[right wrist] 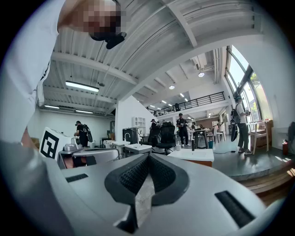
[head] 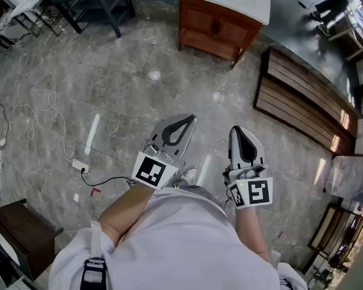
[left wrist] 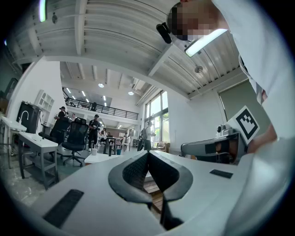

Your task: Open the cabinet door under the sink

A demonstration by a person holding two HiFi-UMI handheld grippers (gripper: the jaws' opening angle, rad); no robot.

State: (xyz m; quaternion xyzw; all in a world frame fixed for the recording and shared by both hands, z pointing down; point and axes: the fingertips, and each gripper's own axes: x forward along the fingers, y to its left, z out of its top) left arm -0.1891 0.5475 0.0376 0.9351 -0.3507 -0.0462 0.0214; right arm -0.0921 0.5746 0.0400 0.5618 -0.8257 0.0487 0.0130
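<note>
The person stands on the grey marble floor [head: 115, 78] with both tools drawn in close to the chest, well short of the job. The wooden sink cabinet [head: 218, 28], with its white top, stands at the far side of the floor, well apart from both grippers. Its front panels look flush and shut from here.

The left hand-held gripper [head: 187, 121] points out ahead and a little to the right. In its own view the two dark ribbed pads meet at the tips [left wrist: 147, 153], with nothing caught between them, only floor showing through the loop behind. The right hand-held gripper [head: 237, 132] sits just beside it, pointing forward. Its tips [right wrist: 148, 156] are likewise pressed together and empty. Each camera catches the other tool alongside, marker cube [left wrist: 246, 122] and all.

To the right of the grippers lies a slatted wooden bench [head: 302, 102]. A white cable [head: 40, 114] trails over the floor on the left to a small power strip [head: 79, 165]. A dark low cabinet [head: 20, 236] stands at the person's left. Further back in the room there are desks, a black office chair [right wrist: 166, 136] and several people standing about
</note>
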